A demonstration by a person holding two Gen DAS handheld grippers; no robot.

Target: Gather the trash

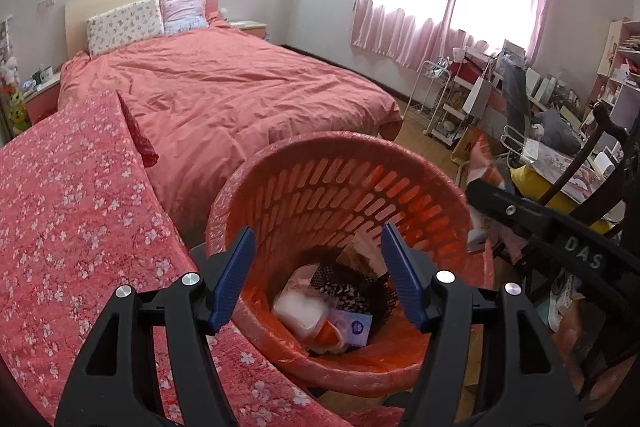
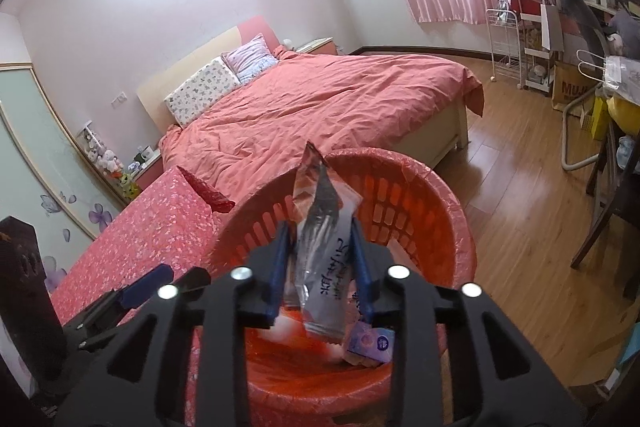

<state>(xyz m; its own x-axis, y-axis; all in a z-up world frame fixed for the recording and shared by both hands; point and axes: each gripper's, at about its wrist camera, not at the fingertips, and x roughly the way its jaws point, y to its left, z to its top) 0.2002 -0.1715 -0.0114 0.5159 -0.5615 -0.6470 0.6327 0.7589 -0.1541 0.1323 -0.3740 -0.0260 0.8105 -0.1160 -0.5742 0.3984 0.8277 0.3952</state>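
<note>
Risk first: the clear plastic wrapper (image 2: 324, 251) stands upright between the pads of the right claw (image 2: 322, 259), above the mouth of the red basket (image 2: 432, 187). Its top leans toward the far rim at centre frame, and it is light and stiff, so it could cling to a pad or tip outward instead of dropping into the basket. A jolt of the hand would be the likely cause. The basket itself sits at the edge of the floral cloth (image 1: 80, 211) in the lower left of the left view — a knock from either claw could shift it.

The right claw is partly open. The wrapper sits between the blue pads with small gaps visible on both sides, so I judge it released or nearly so, not clamped.

The left claw (image 1: 318, 275) is wide open and holds nothing. It hangs over the near rim of the basket, at lower centre of its view, and whether it touches the rim cannot be told.

Trash already lies in the basket bottom: a white packet (image 1: 298, 311), a black net (image 1: 348, 287) and a small purple pack (image 1: 354, 329).
</note>
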